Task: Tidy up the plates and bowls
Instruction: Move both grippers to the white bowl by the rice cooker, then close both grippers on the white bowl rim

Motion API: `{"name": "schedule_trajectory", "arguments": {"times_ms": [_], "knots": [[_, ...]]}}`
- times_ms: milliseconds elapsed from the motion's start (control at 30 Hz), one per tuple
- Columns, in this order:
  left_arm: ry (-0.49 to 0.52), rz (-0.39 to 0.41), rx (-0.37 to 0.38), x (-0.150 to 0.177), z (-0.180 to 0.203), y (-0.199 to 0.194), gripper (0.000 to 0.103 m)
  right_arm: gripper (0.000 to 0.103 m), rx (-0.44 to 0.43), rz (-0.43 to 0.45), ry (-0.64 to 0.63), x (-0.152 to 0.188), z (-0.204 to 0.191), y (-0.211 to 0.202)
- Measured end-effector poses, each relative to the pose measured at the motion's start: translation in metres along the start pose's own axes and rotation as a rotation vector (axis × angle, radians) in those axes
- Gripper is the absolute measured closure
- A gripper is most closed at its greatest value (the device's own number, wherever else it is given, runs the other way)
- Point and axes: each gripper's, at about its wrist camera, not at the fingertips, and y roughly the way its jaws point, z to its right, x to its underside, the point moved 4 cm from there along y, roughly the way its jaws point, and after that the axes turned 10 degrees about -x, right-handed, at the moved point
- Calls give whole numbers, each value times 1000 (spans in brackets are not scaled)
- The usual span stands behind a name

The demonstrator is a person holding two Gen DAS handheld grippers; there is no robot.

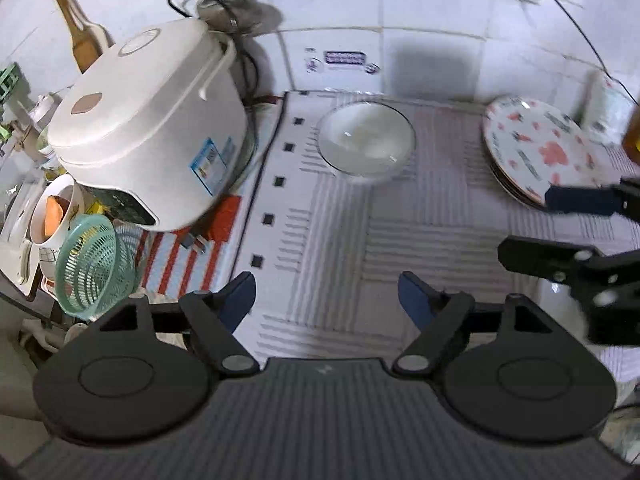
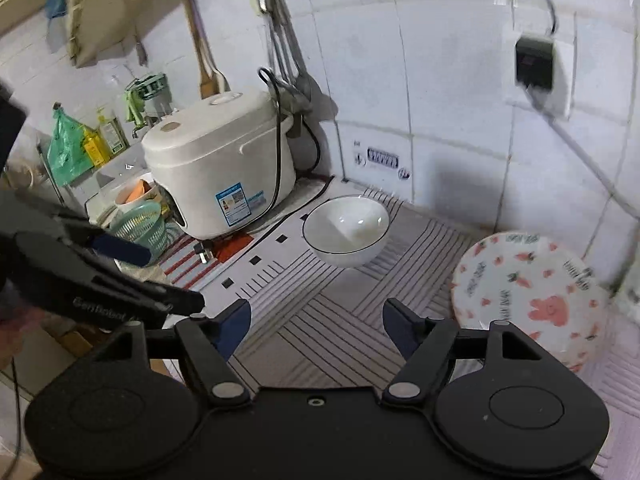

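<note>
A white bowl with a thin dark rim (image 1: 366,142) (image 2: 346,230) stands on the striped mat near the back wall. A stack of plates, the top one white with pink rabbits and carrots (image 1: 536,148) (image 2: 528,296), sits at the right by the wall. My left gripper (image 1: 326,298) is open and empty, above the mat in front of the bowl. My right gripper (image 2: 316,322) is open and empty, above the mat between bowl and plates. In the left wrist view the right gripper's fingers (image 1: 580,200) reach in at the right, near the plates' front edge.
A white rice cooker (image 1: 148,132) (image 2: 224,164) stands left of the bowl, with its cord behind. A green plastic basket (image 1: 94,264) (image 2: 140,226) and a cup are at the far left. The tiled wall with a socket (image 2: 536,64) closes the back.
</note>
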Motion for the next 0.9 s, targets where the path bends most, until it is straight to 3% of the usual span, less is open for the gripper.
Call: {"name": "schedule_trajectory", "arguments": {"times_ms": [100, 267, 400, 567, 700, 833, 900], "knots": [[-23, -8, -1, -14, -10, 16, 21, 26, -57, 21, 110, -16, 12, 16], [-56, 5, 15, -37, -17, 45, 19, 26, -9, 20, 90, -36, 24, 45], [-134, 19, 76, -52, -20, 72, 19, 26, 42, 44, 71, -48, 43, 77], [-233, 31, 73, -62, -20, 111, 19, 27, 71, 48, 87, -49, 70, 120], [-289, 7, 87, -65, -14, 143, 21, 40, 125, 1, 151, -46, 93, 152], [-323, -30, 111, -62, -2, 169, 27, 57, 126, -26, 269, -43, 111, 166], [-349, -26, 150, -61, 5, 176, 38, 75, 128, -33, 310, -41, 117, 170]]}}
